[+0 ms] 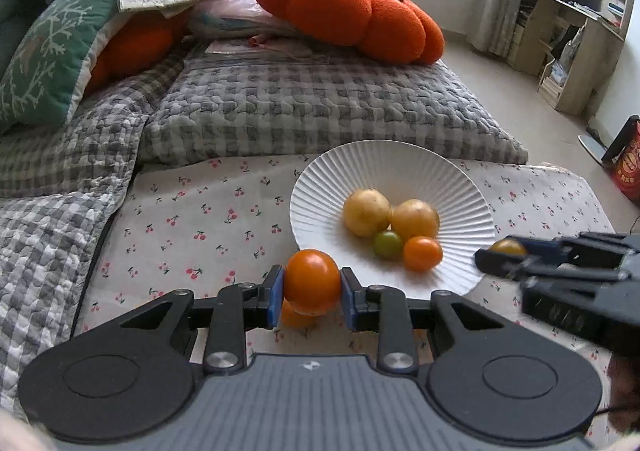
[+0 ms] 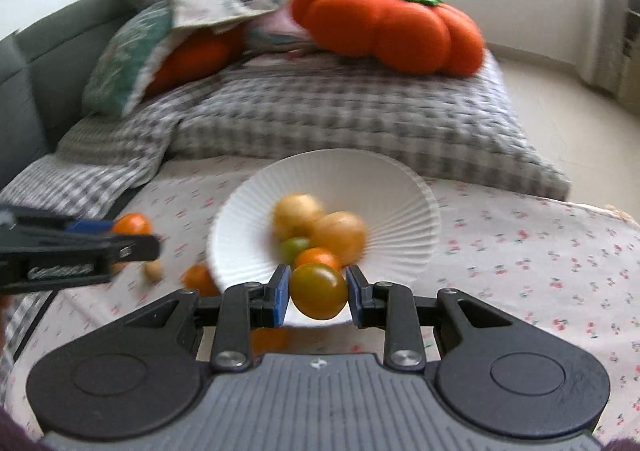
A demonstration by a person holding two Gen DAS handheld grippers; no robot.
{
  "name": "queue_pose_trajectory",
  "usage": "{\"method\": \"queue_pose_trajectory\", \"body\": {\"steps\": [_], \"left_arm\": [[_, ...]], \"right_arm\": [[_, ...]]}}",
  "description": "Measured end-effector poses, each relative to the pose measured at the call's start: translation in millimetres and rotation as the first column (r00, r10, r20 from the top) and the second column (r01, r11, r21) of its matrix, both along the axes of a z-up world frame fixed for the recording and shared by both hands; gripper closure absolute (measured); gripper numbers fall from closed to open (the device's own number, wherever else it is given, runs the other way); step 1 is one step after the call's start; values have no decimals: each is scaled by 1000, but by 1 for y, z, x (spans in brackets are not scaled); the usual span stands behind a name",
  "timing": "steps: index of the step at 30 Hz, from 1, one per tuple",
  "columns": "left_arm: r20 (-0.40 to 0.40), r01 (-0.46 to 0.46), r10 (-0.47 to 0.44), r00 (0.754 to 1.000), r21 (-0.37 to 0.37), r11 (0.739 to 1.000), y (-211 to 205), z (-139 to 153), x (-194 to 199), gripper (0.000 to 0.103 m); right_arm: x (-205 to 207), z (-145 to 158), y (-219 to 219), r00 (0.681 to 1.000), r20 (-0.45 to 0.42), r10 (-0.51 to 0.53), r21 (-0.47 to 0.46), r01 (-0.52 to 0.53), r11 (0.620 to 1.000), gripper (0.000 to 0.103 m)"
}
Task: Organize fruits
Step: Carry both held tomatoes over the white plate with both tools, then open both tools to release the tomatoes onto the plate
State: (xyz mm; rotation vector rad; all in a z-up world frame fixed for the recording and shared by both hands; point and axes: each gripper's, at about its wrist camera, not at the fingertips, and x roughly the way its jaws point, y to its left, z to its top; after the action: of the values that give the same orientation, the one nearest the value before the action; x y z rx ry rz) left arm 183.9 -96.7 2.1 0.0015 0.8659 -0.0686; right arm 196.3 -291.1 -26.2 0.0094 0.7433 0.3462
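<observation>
Both tongs are loaded: my left tongs [image 1: 312,287] clamp an orange tomato [image 1: 312,279] at lower centre of the left wrist view, and my right tongs [image 2: 318,291] pinch a yellow-green tomato [image 2: 319,290] at lower centre of the right wrist view. Each fruit hangs just short of the near rim of the white ribbed plate [image 1: 320,179], mid-frame. I judge the step is carrying both to the plate; to do it well I'd clear the rim, lower into bare space away from the four fruits already clustered there, and release one side at a time so nothing rolls. Both skins look smooth, glossy and round, so light pressure suits. More small fruits [image 2: 198,277] lie loose on the cherry-print cloth [image 1: 192,219], left of the plate.
</observation>
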Motion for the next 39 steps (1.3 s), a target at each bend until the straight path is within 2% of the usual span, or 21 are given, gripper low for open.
{"method": "queue_pose_trajectory", "body": {"steps": [7, 12, 22, 31, 39], "left_arm": [[-27, 23, -26, 999, -94, 995, -10, -7, 23, 81], [-42, 37, -43, 998, -122, 992, -18, -18, 38, 81], [-86, 55, -66, 994, -121, 991, -24, -42, 56, 81], [-80, 75, -87, 993, -142, 987, -24, -53, 61, 81], [-88, 105, -117, 989, -124, 987, -28, -59, 59, 80]], "right_arm": [[20, 0, -15, 998, -7, -59, 24, 59, 998, 76], [29, -2, -15, 998, -13, -62, 28, 63, 998, 76], [46, -20, -3, 997, -55, -53, 5, 54, 999, 76], [49, -29, 1, 994, -97, -49, 32, 52, 998, 76], [50, -35, -3, 991, -126, -51, 67, 60, 996, 76]]}}
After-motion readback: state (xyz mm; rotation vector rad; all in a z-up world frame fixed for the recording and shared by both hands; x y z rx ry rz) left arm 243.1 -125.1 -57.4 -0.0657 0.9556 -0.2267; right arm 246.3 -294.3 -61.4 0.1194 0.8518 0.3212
